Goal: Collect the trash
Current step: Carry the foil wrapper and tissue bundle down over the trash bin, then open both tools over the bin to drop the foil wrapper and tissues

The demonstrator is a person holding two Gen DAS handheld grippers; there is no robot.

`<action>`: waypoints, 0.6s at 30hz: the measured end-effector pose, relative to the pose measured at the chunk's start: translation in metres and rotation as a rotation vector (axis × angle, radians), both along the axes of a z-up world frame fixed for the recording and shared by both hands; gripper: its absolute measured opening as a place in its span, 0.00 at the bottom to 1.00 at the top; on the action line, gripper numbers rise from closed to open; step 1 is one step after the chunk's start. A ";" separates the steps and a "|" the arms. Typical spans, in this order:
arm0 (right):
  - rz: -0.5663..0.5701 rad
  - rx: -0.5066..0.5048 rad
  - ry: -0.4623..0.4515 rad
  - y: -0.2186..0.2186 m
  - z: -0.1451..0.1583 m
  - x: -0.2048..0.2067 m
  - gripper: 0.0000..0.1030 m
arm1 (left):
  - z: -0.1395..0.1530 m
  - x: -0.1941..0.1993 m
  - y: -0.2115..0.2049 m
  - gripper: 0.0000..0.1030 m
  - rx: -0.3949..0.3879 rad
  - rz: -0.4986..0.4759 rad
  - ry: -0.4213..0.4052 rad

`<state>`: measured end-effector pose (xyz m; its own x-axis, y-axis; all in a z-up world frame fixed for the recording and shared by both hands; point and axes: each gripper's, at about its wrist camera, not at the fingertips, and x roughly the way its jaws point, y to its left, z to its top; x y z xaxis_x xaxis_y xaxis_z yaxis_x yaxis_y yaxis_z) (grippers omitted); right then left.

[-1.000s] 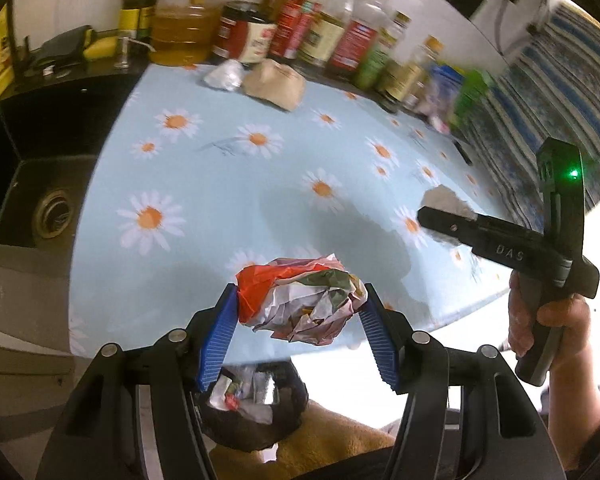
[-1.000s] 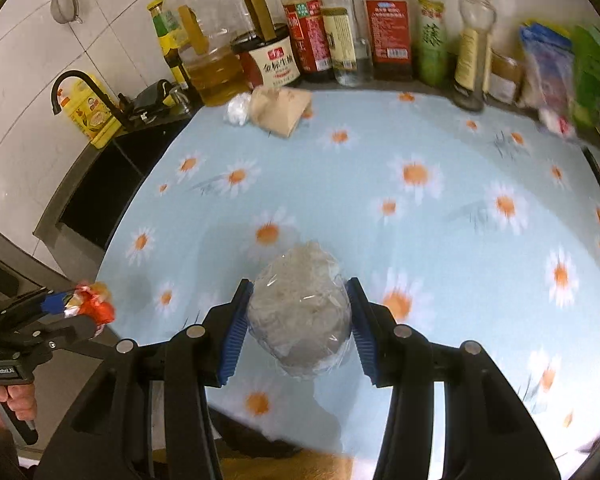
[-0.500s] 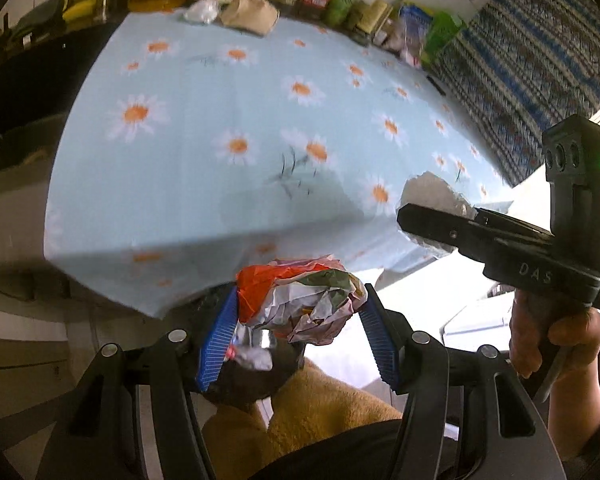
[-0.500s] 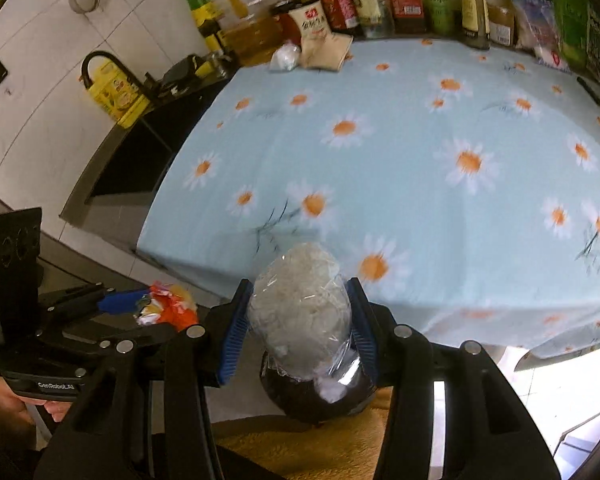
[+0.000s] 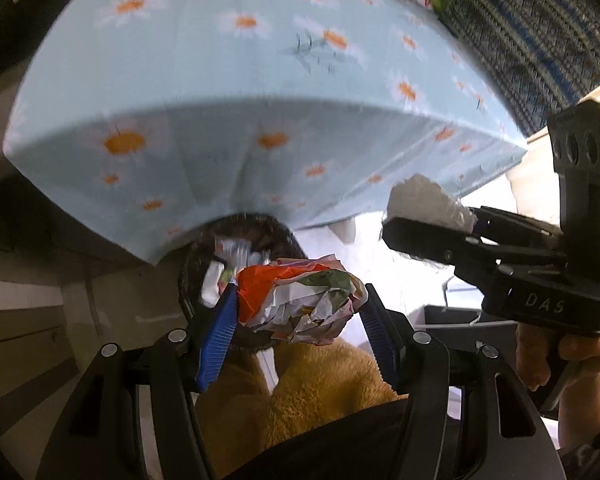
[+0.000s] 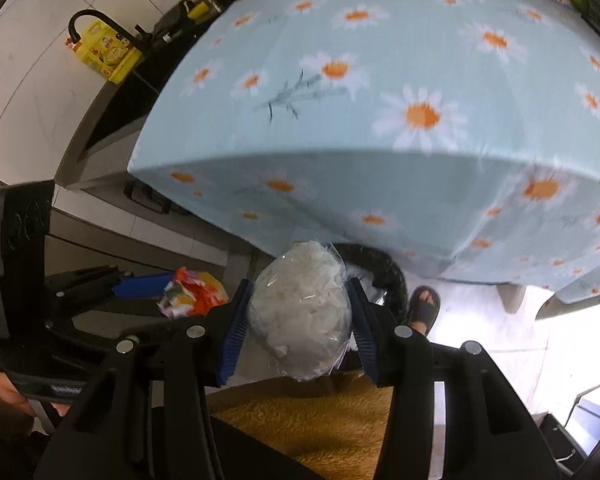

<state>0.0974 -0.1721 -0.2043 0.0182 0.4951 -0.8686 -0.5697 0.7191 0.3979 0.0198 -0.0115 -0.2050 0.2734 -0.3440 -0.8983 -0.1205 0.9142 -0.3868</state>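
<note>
The left gripper (image 5: 300,312) is clamped on a crumpled red, white and green wrapper (image 5: 300,304), its blue-padded fingers (image 5: 216,340) pressed to either side. The wrapper hangs just in front of a black trash bin (image 5: 192,280) that stands on the floor under the overhang of the daisy-print tablecloth (image 5: 236,92); more wrappers lie inside the bin. The right gripper (image 6: 298,320) is closed around a clear plastic bag of white scraps (image 6: 300,312), held between its blue pads above the bin's dark rim (image 6: 384,268). The two grippers are near each other, apart, both off the table edge. A sandalled foot (image 6: 424,308) stands on the pale floor just beside the bin
</note>
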 end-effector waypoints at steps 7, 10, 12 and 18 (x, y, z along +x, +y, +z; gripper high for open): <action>-0.005 -0.006 0.028 -0.002 -0.011 -0.004 0.47 | -0.024 -0.006 -0.001 0.58 -0.009 -0.011 0.066; -0.011 -0.001 0.038 0.000 -0.013 -0.002 0.47 | -0.029 -0.006 -0.003 0.58 0.003 -0.016 0.080; -0.013 0.002 0.046 0.001 -0.014 0.000 0.47 | -0.032 -0.007 -0.003 0.59 -0.004 -0.011 0.094; -0.040 0.028 0.083 -0.004 -0.013 0.007 0.64 | -0.038 -0.007 -0.004 0.62 0.004 0.004 0.128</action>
